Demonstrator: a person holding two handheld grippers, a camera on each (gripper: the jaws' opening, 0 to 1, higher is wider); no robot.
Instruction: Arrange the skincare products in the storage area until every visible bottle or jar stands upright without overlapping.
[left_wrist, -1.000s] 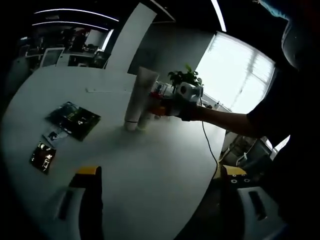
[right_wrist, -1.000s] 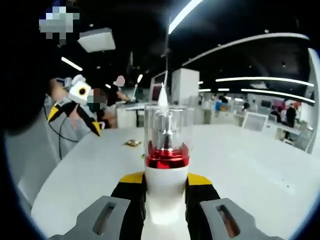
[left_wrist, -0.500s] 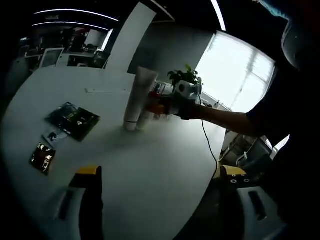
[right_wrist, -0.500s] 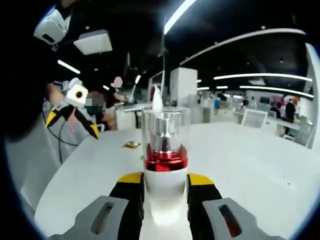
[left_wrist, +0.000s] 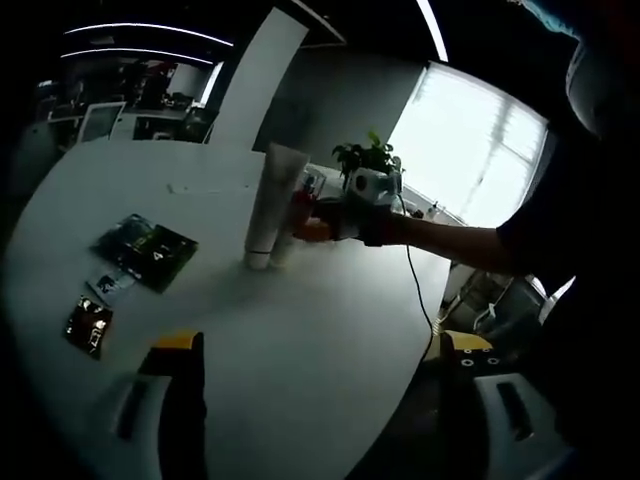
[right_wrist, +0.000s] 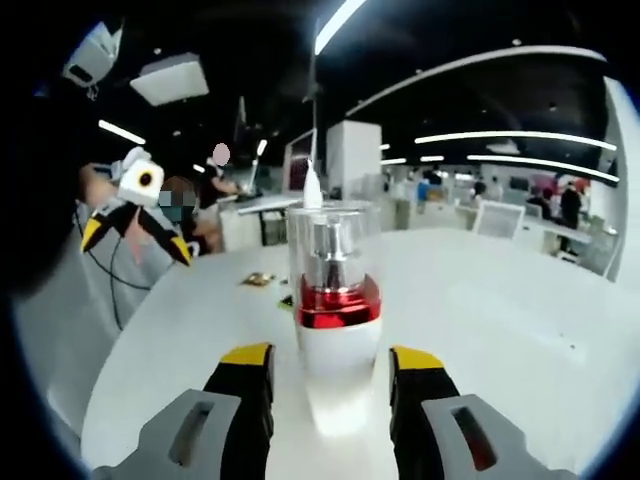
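A pump bottle (right_wrist: 338, 330) with a white body, red band and clear cap stands upright on the white table (right_wrist: 520, 330). My right gripper (right_wrist: 332, 355) is open, its yellow-tipped jaws a little off either side of the bottle. In the left gripper view the same bottle (left_wrist: 300, 208) stands beside a tall white tube (left_wrist: 270, 200) set on its cap, with the right gripper (left_wrist: 325, 220) at it. My left gripper (left_wrist: 320, 345) is wide open over the table with nothing between its jaws. In the right gripper view the left gripper (right_wrist: 135, 235) hangs at the upper left.
Dark sachets (left_wrist: 150, 245) and a smaller foil packet (left_wrist: 88, 322) lie flat on the table (left_wrist: 300, 330) to the left. A potted plant (left_wrist: 368, 155) stands behind the bottles. The table's curved edge (left_wrist: 425, 330) runs on the right beside the person's arm (left_wrist: 450, 240).
The right gripper's jaws have parted from the pump bottle, which was clamped before and now stands on its own. The left gripper has hardly moved.
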